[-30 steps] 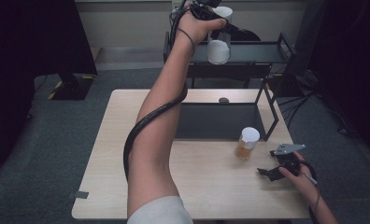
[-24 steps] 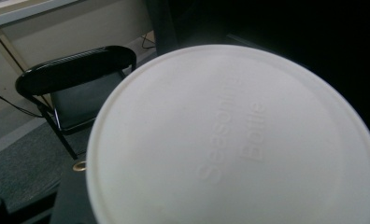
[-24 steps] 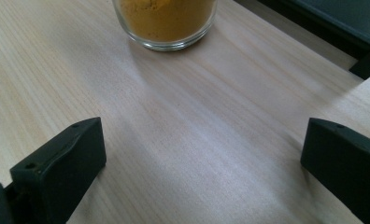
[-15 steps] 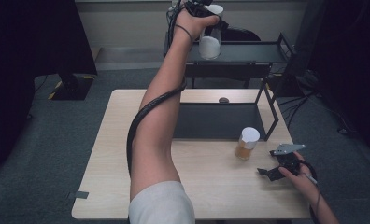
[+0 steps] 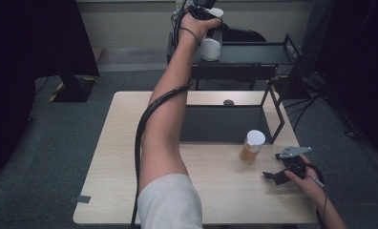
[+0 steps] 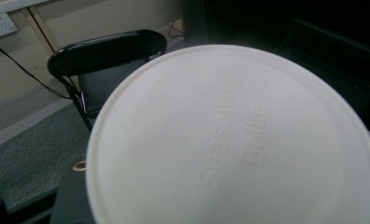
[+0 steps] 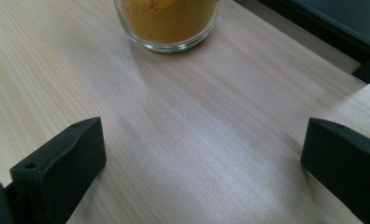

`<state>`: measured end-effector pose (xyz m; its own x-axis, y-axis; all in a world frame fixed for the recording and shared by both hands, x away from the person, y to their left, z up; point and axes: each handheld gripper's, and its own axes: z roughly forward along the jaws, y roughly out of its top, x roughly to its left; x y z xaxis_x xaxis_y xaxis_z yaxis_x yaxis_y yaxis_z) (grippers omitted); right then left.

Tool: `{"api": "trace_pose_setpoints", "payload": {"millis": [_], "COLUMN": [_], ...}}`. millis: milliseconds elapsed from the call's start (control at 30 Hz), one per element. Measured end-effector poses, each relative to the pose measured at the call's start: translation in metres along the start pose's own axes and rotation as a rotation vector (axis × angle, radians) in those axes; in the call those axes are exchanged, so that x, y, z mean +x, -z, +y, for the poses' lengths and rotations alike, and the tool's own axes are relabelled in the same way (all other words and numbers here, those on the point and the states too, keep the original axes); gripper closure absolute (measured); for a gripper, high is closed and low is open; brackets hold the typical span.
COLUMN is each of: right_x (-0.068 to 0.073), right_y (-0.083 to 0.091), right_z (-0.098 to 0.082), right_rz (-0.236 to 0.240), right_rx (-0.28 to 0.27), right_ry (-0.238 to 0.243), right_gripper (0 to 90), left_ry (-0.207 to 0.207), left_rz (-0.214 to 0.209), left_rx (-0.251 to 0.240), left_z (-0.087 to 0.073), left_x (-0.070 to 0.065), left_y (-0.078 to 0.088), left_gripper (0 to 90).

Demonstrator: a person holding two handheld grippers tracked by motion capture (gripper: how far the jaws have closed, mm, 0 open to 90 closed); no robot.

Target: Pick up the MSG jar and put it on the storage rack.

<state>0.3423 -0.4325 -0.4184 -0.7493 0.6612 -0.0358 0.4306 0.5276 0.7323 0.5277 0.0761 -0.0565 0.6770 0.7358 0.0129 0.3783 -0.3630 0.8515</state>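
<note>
- White-lidded seasoning bottle (image 5: 211, 46) hangs in our left hand-held gripper (image 5: 207, 19) at the near-left end of the black metal shelf rack's (image 5: 254, 52) top tier, beyond the far edge of the pale wooden counter (image 5: 110, 157).
- Our left hand-held gripper is clamped on this bottle; in the left gripper view its round white lid (image 6: 230, 140), embossed "Seasoning Bottle", faces the camera, with a black folding chair (image 6: 108, 60) behind it.
- Open room lies along the top tier to the right of the bottle, and the counter's left half is bare wood out to its edge.
- A dark lower tray (image 5: 225, 124) of the rack sits on the counter's far half, its black frame rising at the right.
- A second glass jar with a white lid (image 5: 252, 147) stands just in front of that tray; it holds orange powder (image 7: 169, 16).
- Our right hand-held gripper (image 5: 285, 172) rests near the counter's right edge, jaws spread wide and holding nothing, the glass jar a little ahead of them.
</note>
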Motion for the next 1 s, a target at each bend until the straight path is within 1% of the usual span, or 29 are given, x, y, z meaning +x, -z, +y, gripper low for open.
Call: {"api": "trace_pose_setpoints", "payload": {"millis": [100,233,333,433,500,533,567,600,667,700,800,867,1000], "right_x": [0.000,-0.001,-0.001,-0.001,-0.001,-0.001,-0.001,-0.001,-0.001,-0.001,-0.001,-0.001,-0.001], "right_y": [-0.001,-0.001,-0.002,-0.002,-0.002,-0.002,-0.002,-0.002,-0.002,-0.002,-0.002,-0.002,-0.002], "right_z": [0.001,0.001,0.002,0.002,0.002,0.002,0.002,0.002,0.002,0.002,0.002,0.002,0.002], "right_rz": [0.002,0.004,0.006,0.005,0.005,0.005,0.005,0.006,0.005,0.005,0.005,0.005,0.005], "right_rx": [0.000,0.001,0.000,0.000,-0.001,0.000,-0.001,0.000,-0.001,-0.001,-0.001,-0.001,-0.001], "right_ry": [0.003,0.004,0.006,0.006,0.006,0.006,0.006,0.006,0.005,0.005,0.005,0.005,0.005], "right_gripper": [0.0,0.0,0.0,0.0,0.0,0.0,0.0,0.0,0.0,0.0,0.0,0.0,0.0], "left_ry": [-0.004,-0.034,-0.025,-0.037,-0.023,-0.004,0.006,0.012,0.028,0.030,0.035,0.046,0.053], "left_rz": [-0.001,-0.009,-0.004,0.001,0.004,0.007,0.018,0.034,0.031,0.029,0.046,0.045,0.046], "left_rx": [-0.004,-0.008,-0.017,-0.018,-0.023,-0.032,-0.040,-0.039,-0.048,-0.048,-0.055,-0.066,-0.072], "left_z": [0.000,-0.001,-0.003,-0.004,-0.006,-0.007,-0.009,-0.009,-0.012,-0.013,-0.015,-0.019,-0.024], "left_x": [-0.001,-0.001,-0.002,-0.005,-0.005,-0.006,-0.007,-0.009,-0.009,-0.009,-0.015,-0.017,-0.022], "left_y": [-0.002,-0.004,-0.004,-0.003,-0.002,-0.002,-0.002,-0.001,0.001,0.002,0.006,0.009,0.016], "left_gripper": [35.1,35.1,35.0,34.9,33.9,29.4,22.9,18.1,11.6,10.3,5.5,5.0,2.2]}}
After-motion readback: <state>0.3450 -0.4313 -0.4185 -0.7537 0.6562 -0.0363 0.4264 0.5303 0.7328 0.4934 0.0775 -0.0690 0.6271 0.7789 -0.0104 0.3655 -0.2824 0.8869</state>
